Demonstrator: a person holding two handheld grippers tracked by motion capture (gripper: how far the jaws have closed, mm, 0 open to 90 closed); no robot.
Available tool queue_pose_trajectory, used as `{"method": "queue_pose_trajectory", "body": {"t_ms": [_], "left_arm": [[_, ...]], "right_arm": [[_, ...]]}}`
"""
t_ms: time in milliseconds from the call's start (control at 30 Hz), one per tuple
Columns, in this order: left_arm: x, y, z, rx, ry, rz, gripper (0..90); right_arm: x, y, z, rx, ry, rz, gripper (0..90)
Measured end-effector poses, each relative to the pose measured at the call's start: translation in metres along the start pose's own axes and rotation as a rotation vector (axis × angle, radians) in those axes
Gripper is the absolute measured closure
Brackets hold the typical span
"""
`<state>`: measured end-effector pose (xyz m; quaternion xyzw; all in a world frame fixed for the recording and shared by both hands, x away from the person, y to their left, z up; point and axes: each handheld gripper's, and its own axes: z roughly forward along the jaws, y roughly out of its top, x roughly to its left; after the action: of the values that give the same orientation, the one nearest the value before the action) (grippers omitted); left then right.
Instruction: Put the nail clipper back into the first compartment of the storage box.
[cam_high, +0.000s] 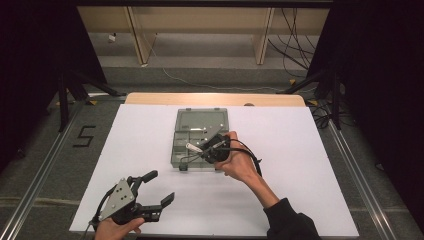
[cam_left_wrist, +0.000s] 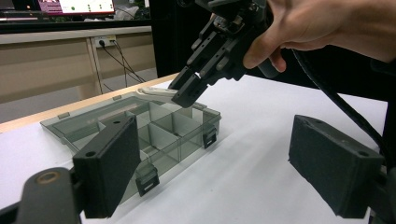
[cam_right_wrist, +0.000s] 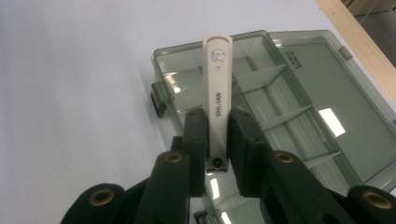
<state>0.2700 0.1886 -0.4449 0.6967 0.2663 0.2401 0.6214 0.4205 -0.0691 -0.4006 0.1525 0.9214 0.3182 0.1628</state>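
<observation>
Cream plastic nail clipper (cam_right_wrist: 218, 93) being clamped between the pads of the right gripper (cam_right_wrist: 217, 149), sticking out forward past the jaw tips and hanging over the smoky clear organiser box (cam_right_wrist: 280, 102). Lying open on the white table cover (cam_high: 150, 145), lid flat toward the far edge, dividers showing inside. Hovering just above the box's near compartments in the high view, right gripper (cam_high: 212, 147) tilting down. Resting near the front edge, well apart from the box, left gripper (cam_high: 150, 192) with jaws standing wide apart and gripping nothing.
</observation>
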Motion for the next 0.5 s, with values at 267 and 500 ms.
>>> {"method": "queue_pose_trajectory", "body": {"t_ms": [267, 500], "left_arm": [[-0.002, 0.000, -0.001, 0.002, -0.011, -0.020, 16.1], [-0.001, 0.000, -0.001, 0.001, -0.012, -0.014, 16.1]], "right_arm": [[-0.007, 0.006, 0.012, -0.017, -0.034, 0.018, 77.3], [-0.013, 0.010, 0.020, -0.022, -0.036, 0.054, 77.3]]}}
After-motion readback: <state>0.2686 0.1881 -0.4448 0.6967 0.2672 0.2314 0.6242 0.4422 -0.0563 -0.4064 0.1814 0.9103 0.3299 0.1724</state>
